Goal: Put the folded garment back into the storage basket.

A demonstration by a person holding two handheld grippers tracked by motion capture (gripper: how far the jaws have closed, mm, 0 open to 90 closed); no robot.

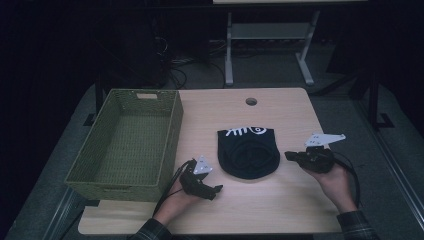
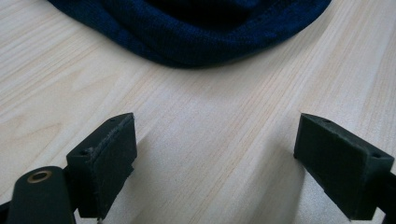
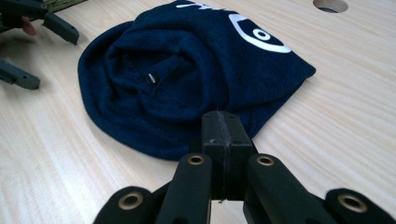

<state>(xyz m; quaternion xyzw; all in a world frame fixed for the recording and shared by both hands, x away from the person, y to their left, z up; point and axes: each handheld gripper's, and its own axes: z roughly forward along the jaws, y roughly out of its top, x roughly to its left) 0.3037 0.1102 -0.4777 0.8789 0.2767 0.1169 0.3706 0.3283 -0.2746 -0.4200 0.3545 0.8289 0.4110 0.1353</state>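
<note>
A dark navy folded garment (image 1: 248,152) with a white print lies in the middle of the wooden table (image 1: 260,205). My left gripper (image 1: 212,186) rests near the garment's lower left, apart from it. Its jaws stand wide open (image 2: 215,154) over bare wood, and the garment's rolled edge (image 2: 196,32) lies just ahead. My right gripper (image 1: 289,155) sits at the garment's right side, jaws shut (image 3: 223,123) with nothing between them. Its tips lie just short of the cloth's hem (image 3: 187,79). The left gripper (image 3: 32,51) appears beyond the cloth, open.
A green woven basket (image 1: 172,135) stands on the left part of the table, with nothing visible inside. A round cable hole (image 1: 251,101) is near the far edge. Metal desk legs (image 1: 228,50) and cables lie on the dark floor behind the table.
</note>
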